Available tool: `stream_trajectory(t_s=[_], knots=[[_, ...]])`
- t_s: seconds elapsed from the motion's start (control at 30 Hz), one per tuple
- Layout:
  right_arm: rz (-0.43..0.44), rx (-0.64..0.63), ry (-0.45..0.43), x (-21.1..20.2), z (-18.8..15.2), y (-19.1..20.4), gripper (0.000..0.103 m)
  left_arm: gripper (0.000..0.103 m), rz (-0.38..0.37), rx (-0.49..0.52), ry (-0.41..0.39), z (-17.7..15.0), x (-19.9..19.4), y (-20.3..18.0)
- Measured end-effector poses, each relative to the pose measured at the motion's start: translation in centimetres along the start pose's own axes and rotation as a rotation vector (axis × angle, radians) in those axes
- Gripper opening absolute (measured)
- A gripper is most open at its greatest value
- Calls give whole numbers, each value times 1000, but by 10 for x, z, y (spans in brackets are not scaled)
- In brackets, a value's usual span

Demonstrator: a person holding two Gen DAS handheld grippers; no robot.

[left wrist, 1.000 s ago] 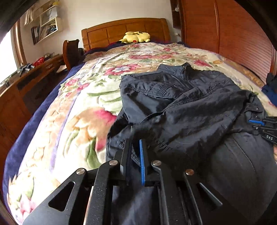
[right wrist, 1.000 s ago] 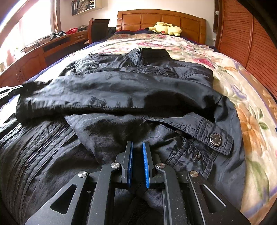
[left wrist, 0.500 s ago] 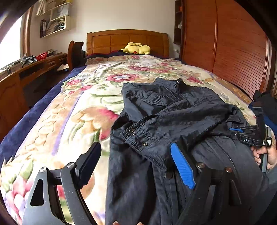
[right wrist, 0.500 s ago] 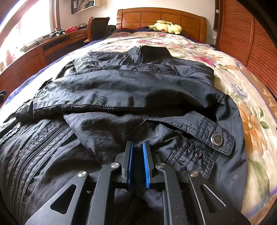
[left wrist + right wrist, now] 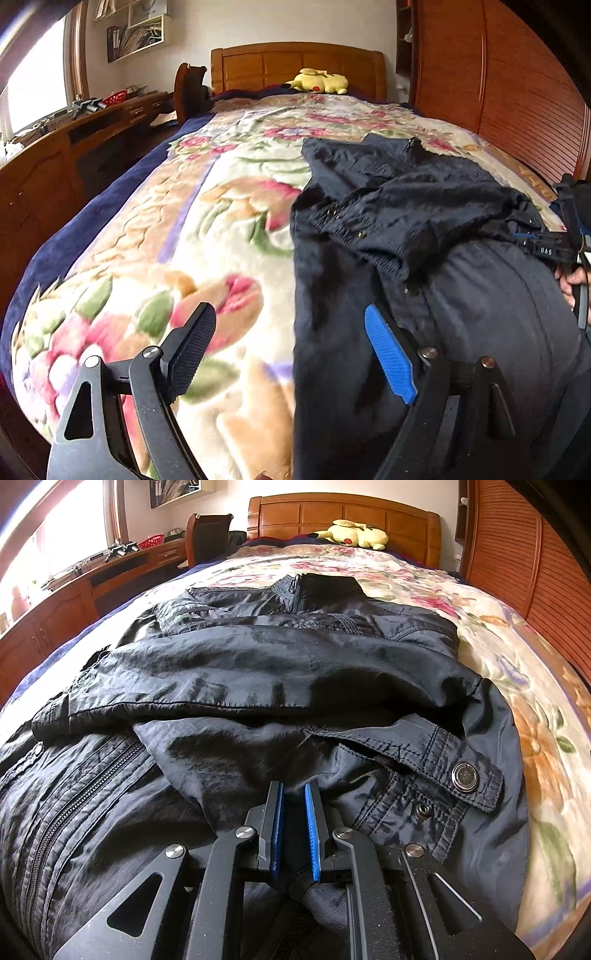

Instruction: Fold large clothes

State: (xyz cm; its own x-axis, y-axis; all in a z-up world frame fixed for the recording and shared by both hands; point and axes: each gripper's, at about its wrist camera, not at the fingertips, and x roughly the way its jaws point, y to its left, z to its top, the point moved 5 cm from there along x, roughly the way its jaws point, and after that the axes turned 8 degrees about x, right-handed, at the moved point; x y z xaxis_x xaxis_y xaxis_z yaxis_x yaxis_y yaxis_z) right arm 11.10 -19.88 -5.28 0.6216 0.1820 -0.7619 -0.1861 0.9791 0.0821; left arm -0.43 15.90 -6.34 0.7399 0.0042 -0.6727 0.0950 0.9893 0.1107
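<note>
A big dark jacket (image 5: 280,686) lies on the bed's soft flowery blanket (image 5: 207,236). It spreads out ahead of the right gripper (image 5: 294,797) and under it. The cloth is thin, shiny and wrinkly, with a long zipper (image 5: 77,805) to the left of the tool and a round metal snap (image 5: 465,776) on a stitched cuff to the right. The right gripper's blue pads are nearly together, pinching a fold of the jacket. The left gripper (image 5: 291,325) has its jaws wide apart, holding nothing; the jacket's left edge lies between and past them. One bumpy pad is black, the other blue.
</note>
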Motion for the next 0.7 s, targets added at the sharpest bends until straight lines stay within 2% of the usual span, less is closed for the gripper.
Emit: stream_trajectory(t_s=[0.13, 0.2, 0.27, 0.3, 0.37, 0.4, 0.5, 0.6, 0.7], knots=[[11, 6, -2, -2, 1, -3, 13, 83, 4, -12, 11, -11, -3, 2], [15, 7, -5, -9, -1, -4, 18, 83, 2, -17, 16, -20, -4, 2], [11, 9, -8, -21, -6, -6, 36, 83, 4, -18, 22, -25, -5, 2], [21, 4, -7, -27, -9, -5, 41, 83, 6, -18, 28, -28, -4, 2], [30, -18, -12, -42, -20, -6, 63, 83, 9, -17, 36, -31, -5, 2], [29, -39, -14, -48, -26, -6, 66, 83, 11, -15, 37, -32, -5, 2], [-34, -94, -27, -63, -41, -13, 71, 83, 12, -11, 38, -36, -7, 1], [-6, -49, -33, -82, -56, -26, 72, 83, 10, -8, 39, -38, -7, 0], [-23, -4, -52, -103, -69, -41, 72, 83, 7, -12, 42, -40, -8, 1]])
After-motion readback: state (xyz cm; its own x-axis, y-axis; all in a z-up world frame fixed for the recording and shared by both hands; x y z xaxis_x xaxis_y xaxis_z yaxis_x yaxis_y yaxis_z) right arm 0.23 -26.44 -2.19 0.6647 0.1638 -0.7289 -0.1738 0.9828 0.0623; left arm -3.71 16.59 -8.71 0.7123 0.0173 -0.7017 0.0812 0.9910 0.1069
